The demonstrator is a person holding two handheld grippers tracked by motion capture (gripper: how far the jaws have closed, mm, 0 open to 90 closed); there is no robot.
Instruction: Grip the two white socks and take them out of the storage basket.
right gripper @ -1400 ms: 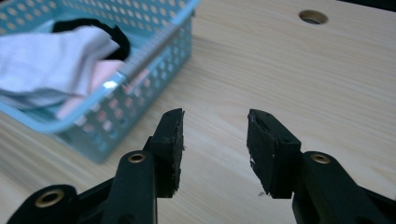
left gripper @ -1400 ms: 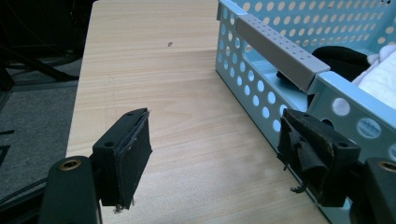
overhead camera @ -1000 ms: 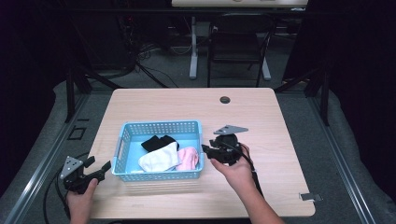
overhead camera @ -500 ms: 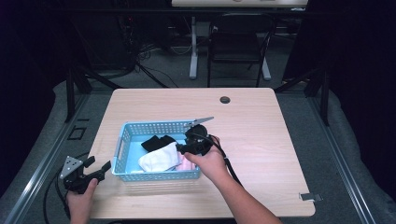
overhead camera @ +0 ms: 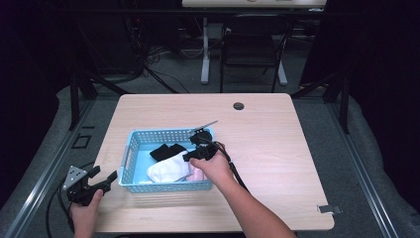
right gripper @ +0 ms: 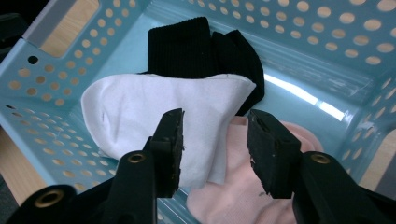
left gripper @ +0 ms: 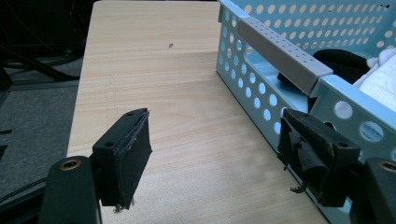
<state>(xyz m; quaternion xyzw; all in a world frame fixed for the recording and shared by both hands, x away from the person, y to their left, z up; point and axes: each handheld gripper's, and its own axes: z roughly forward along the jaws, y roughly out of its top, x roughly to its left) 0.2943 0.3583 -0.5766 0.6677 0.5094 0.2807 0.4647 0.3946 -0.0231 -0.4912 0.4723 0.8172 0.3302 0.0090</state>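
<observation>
A light blue perforated basket [overhead camera: 163, 132] sits on the wooden table [overhead camera: 277, 148]. It holds a white sock [overhead camera: 168, 170], a black sock [overhead camera: 166, 150] and a pink sock [overhead camera: 197, 173]. My right gripper [overhead camera: 192, 157] hangs inside the basket, pointing down. Its jaws have just been closing a little but stand open. In the right gripper view the right gripper [right gripper: 215, 122] hovers over the white sock [right gripper: 135, 112] where it overlaps the pink sock [right gripper: 233, 191], with the black sock [right gripper: 196, 46] beyond. Nothing is pinched. My left gripper [overhead camera: 105, 174] rests open by the basket's left end [left gripper: 261, 88].
A round black grommet [overhead camera: 238, 105] sits near the table's far edge. A small tag [overhead camera: 329, 208] is stuck at the front right edge. A chair [overhead camera: 252, 44] and desk legs stand on the dark floor behind. Bare tabletop [left gripper: 177, 93] lies ahead of the left gripper.
My right gripper has moved left from beside the basket's right rim to over the socks and sunk a little. The left hand has stayed put.
</observation>
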